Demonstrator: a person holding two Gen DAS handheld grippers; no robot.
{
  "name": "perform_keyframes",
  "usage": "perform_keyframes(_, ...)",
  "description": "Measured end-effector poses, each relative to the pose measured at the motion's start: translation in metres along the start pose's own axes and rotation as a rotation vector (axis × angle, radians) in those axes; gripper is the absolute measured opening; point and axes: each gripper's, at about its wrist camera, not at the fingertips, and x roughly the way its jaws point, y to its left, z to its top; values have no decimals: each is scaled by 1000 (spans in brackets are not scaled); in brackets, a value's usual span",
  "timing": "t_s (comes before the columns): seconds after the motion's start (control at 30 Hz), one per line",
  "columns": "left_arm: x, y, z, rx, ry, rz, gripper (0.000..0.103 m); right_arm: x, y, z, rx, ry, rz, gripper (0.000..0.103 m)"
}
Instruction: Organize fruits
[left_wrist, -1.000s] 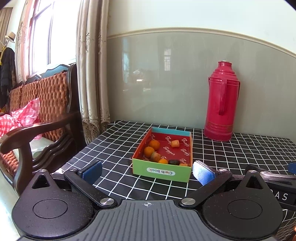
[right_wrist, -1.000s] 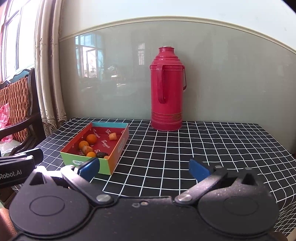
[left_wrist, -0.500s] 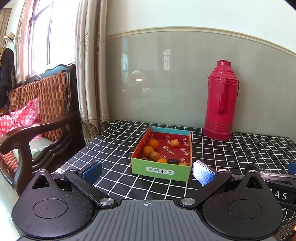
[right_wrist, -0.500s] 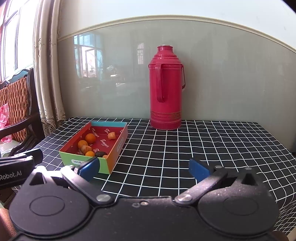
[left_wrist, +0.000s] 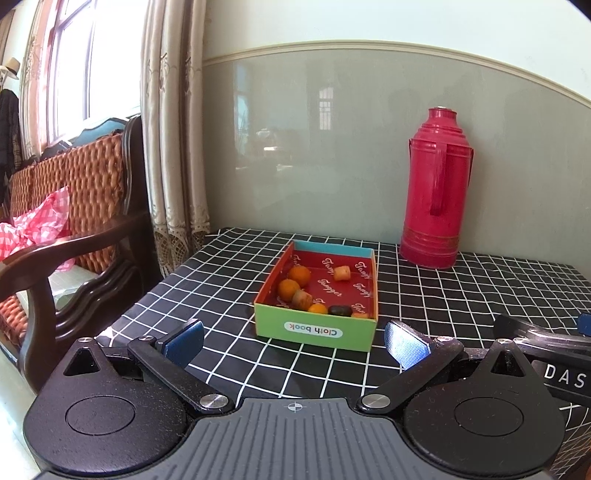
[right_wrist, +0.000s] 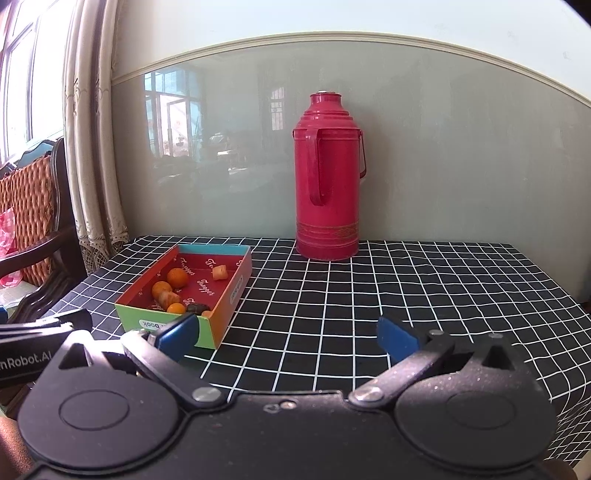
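Observation:
A shallow cardboard box with a green front wall and red inside sits on the checked tablecloth; in the right wrist view the box lies left of centre. Inside are small orange fruits, a tan piece, a brown-orange piece and a dark one. My left gripper is open, just short of the box's front wall, holding nothing. My right gripper is open over bare cloth to the right of the box, also empty.
A tall red thermos stands at the back against the wall. The black-and-white checked table stretches to the right. A wooden chair with woven back and curtains are off the table's left edge.
Both grippers have drawn back slightly from the box, which looks a little smaller and farther. Neither gripper has changed its opening.

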Motion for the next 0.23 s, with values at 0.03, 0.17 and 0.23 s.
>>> perform_keyframes(0.03,0,2,0,-15,-6,-8,103,1,1,0,0,-1,-1,97)
perform_keyframes(0.17,3,-2,0,1,-28,-2,103,5,1,0,2,-1,-11,97)
perform_keyframes(0.23,7,-3,1,1,-23,-1,103,10,-1,-1,7,7,-7,97)
